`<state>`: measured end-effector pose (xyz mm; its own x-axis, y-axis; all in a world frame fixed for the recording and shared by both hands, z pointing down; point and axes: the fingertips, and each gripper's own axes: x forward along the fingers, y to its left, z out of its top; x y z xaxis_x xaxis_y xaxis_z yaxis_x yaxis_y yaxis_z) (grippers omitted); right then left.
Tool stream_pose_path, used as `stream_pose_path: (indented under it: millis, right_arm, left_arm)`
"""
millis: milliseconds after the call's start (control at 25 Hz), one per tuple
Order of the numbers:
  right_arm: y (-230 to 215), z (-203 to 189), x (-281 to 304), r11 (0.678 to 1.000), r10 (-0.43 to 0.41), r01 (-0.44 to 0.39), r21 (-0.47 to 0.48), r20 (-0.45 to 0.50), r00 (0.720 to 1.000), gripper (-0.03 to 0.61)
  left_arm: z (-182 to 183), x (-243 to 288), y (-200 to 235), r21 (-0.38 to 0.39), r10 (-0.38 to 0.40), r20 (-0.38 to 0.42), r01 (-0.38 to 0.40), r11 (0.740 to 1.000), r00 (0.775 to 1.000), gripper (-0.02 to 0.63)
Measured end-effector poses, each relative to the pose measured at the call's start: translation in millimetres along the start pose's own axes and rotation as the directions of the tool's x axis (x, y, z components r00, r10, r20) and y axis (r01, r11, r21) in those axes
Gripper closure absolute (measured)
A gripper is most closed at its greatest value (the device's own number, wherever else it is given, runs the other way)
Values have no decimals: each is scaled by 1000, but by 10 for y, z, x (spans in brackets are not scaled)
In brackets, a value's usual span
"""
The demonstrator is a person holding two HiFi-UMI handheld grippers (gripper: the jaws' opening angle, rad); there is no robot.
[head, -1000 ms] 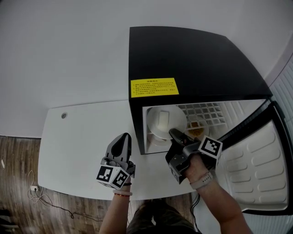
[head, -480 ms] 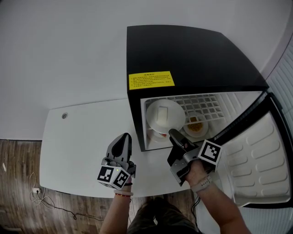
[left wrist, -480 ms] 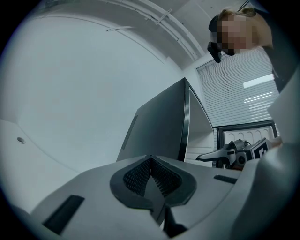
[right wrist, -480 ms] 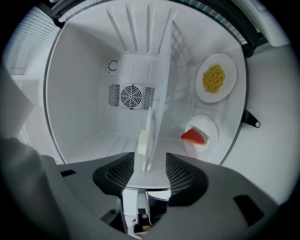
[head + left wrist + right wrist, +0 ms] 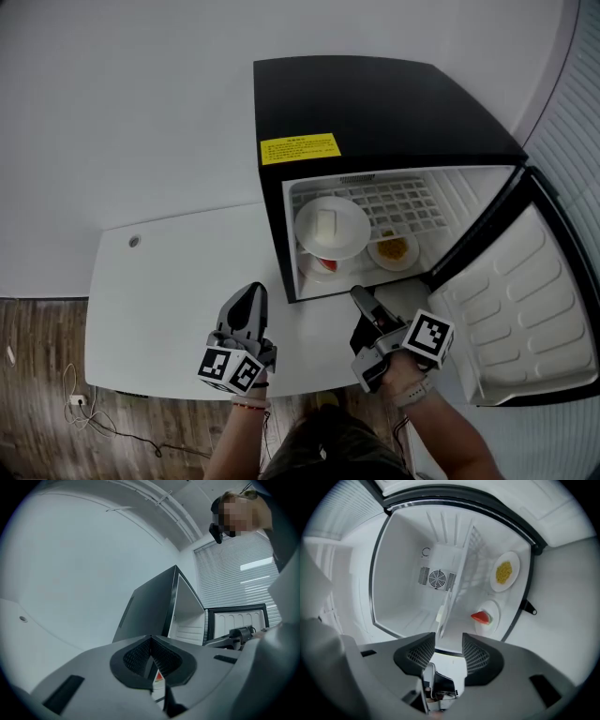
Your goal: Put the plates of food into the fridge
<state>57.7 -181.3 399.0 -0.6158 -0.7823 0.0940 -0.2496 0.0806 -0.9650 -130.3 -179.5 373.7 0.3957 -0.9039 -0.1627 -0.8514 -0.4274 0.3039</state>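
Observation:
The black fridge [image 5: 375,103] stands open on the white table [image 5: 159,291]. On its wire shelf rests a white plate with a pale slab of food [image 5: 332,228]. Under it sits a plate with red food [image 5: 322,265], and beside that a plate with yellow food [image 5: 393,250]. My right gripper [image 5: 359,296] hovers just outside the fridge opening, open and empty. In the right gripper view, the red food plate [image 5: 486,617] and yellow food plate [image 5: 505,572] lie beyond the spread jaws of the right gripper [image 5: 449,641]. My left gripper [image 5: 251,292] hangs over the table left of the fridge, shut and empty.
The fridge door [image 5: 511,300] is swung wide open to the right, close to my right arm. A yellow label [image 5: 300,147] is stuck on the fridge top. The table has a small hole [image 5: 134,241] at its far left. A wooden floor [image 5: 37,375] lies below.
My right gripper has let go of the pale-food plate on the shelf, opened its jaws and pulled back out of the fridge. The left gripper has barely moved.

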Motion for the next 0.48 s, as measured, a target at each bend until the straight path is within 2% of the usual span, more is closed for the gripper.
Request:
stream_pose_path:
  millis: [80, 200, 360, 480]
  right_arm:
    - [61, -64, -107, 998, 24, -24, -59, -1, 1000, 395]
    - [34, -170, -300, 986, -2, 3, -169, 6, 1000, 477]
    - [-88, -261, -558, 944, -58, 70, -322, 47, 997, 534]
    - [-134, -325, -716, 915, -69, 86, -395, 57, 996, 566]
  left_arm:
    - [-23, -97, -68, 1, -15, -13, 15, 1000, 1000, 607]
    - [-60, -262, -181, 4, -40, -33, 40, 999, 999, 607]
    - [-84, -483, -352, -1, -65, -55, 65, 998, 996, 607]
    - [-106, -631, -479, 6, -86, -67, 87, 996, 994, 607]
